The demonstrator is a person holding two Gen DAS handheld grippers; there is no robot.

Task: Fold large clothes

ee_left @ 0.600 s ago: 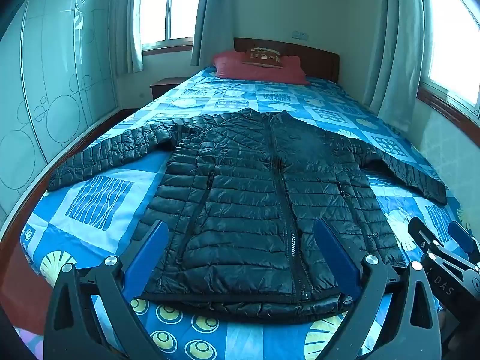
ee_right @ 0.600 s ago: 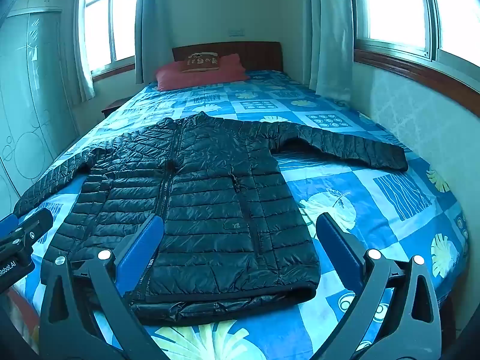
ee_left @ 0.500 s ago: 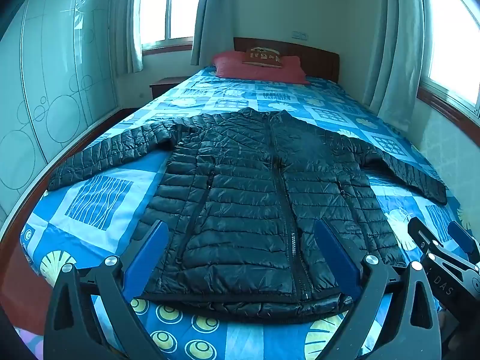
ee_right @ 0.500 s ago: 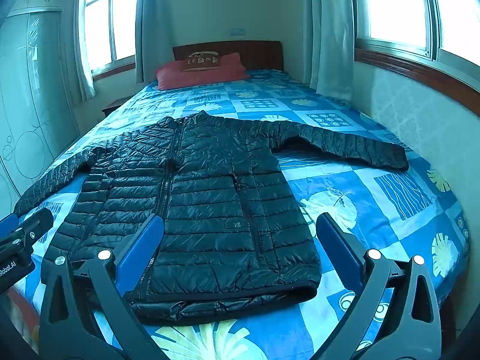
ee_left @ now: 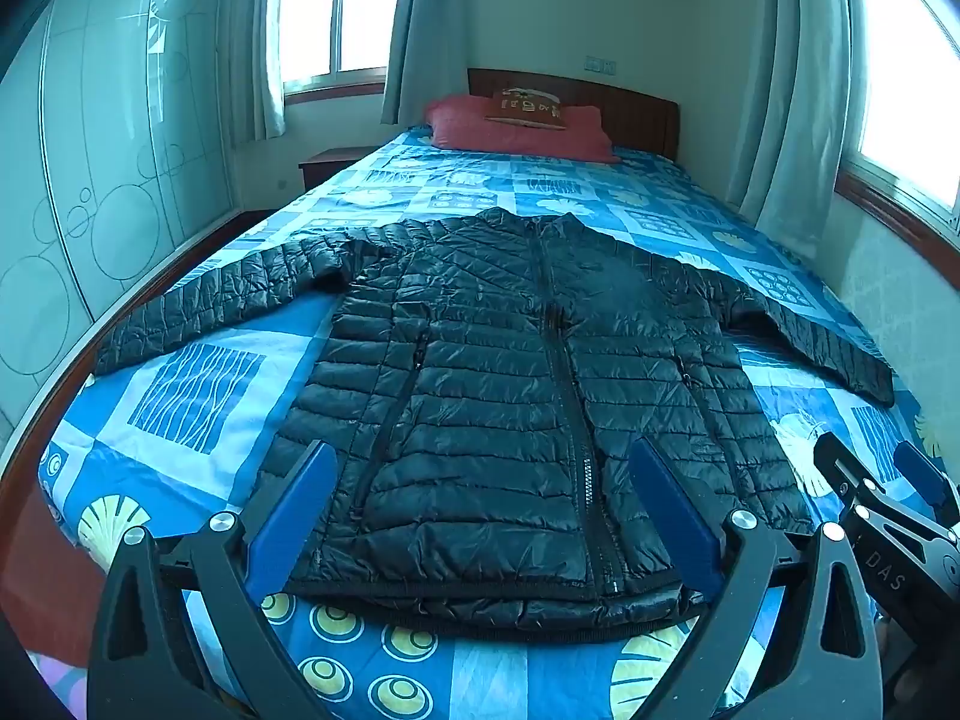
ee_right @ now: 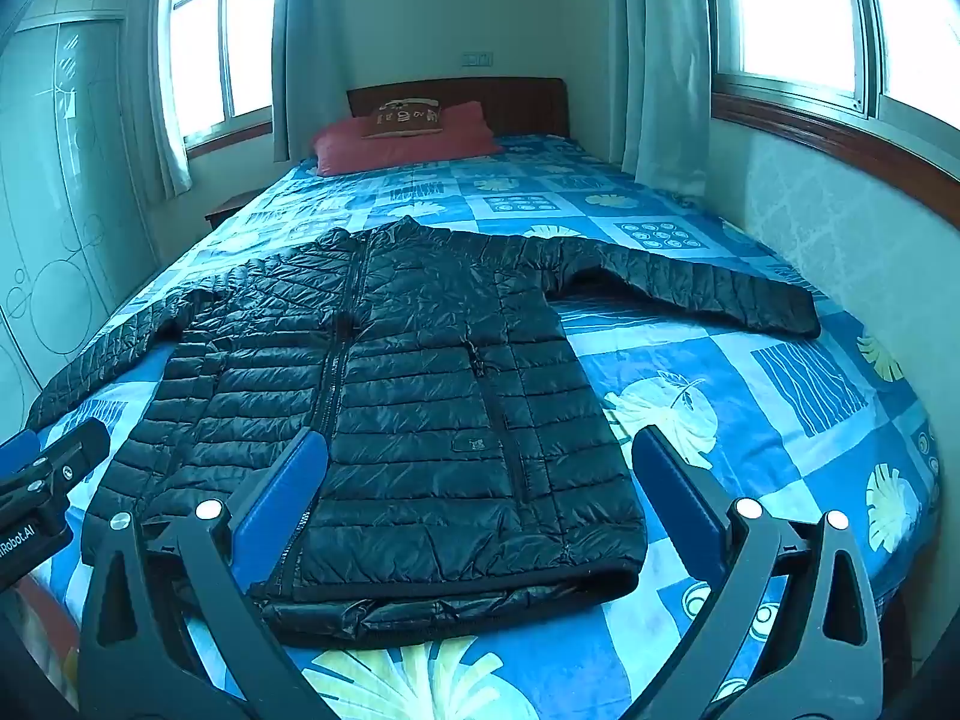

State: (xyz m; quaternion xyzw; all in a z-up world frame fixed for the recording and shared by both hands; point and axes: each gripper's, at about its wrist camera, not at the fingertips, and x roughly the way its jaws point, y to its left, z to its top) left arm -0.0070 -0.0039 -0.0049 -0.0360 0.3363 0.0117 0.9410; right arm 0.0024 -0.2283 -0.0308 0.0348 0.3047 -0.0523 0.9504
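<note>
A black quilted puffer jacket (ee_left: 498,396) lies flat and zipped on the bed, front up, collar toward the headboard, both sleeves spread out sideways. It also shows in the right wrist view (ee_right: 390,396). My left gripper (ee_left: 480,492) is open and empty, held above the jacket's hem near the foot of the bed. My right gripper (ee_right: 480,480) is open and empty too, above the hem on the jacket's right half. The right gripper also shows at the right edge of the left wrist view (ee_left: 888,516), and the left gripper at the left edge of the right wrist view (ee_right: 42,480).
The bed has a blue patterned cover (ee_left: 198,396) and a red pillow (ee_left: 516,126) at a wooden headboard (ee_right: 510,102). A wardrobe (ee_left: 90,180) stands on the left. A wall (ee_right: 840,228) with windows and curtains runs close along the right side.
Almost nothing has changed. Both grippers stay open at the foot of the bed, with only a very slight drift in view.
</note>
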